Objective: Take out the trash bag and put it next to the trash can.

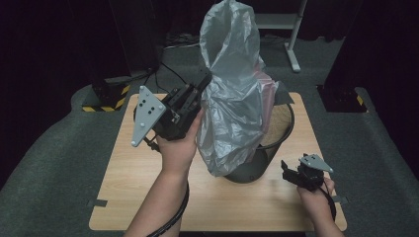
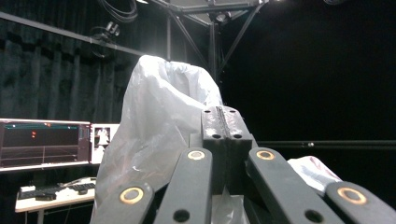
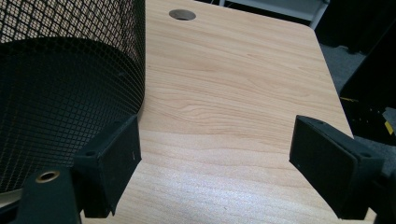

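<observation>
A black mesh wastebasket (image 1: 252, 170) stands on the wooden table (image 1: 148, 197) right of centre. A clear grey plastic bag (image 1: 232, 98) rises tall out of it, and a pinkish bag (image 1: 268, 91) shows behind. My left gripper (image 1: 203, 79), held high at the bag's left side, is shut on the bag's edge. In the left gripper view the jaws (image 2: 224, 122) press together with the plastic bag (image 2: 154, 126) billowing behind them. My right gripper (image 1: 286, 172) hovers low, right of the basket, open and holding nothing. In the right gripper view, the right gripper (image 3: 219, 154) is beside the basket's mesh wall (image 3: 65, 93).
The table's right edge is close to my right hand, with dark carpet beyond. A cable hole (image 3: 182, 15) sits near the far edge. Black-and-yellow striped bases (image 1: 106, 101) and a white stand leg (image 1: 294, 44) are on the floor. Monitors (image 2: 46, 144) glow in the background.
</observation>
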